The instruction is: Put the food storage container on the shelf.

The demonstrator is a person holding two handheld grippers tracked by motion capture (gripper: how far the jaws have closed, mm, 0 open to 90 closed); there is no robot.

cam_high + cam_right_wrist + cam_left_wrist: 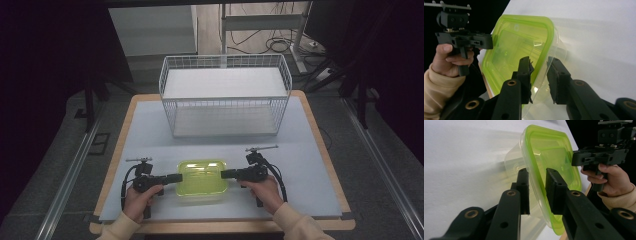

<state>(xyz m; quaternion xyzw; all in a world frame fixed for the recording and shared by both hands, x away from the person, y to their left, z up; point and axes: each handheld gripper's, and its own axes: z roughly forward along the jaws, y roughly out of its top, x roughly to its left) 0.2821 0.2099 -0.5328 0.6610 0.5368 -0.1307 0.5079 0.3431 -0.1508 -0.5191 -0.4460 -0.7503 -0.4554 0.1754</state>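
Container [202, 179] with green lid sits near table [150, 125] edge, left gripper [175, 178] and right gripper [226, 174] each clamped on a rim end. Thin rim hold could slip or tilt when lifted toward basket [225, 95].

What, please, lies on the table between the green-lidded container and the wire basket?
Nothing: in the high view the table is bare between the container and the basket behind it.
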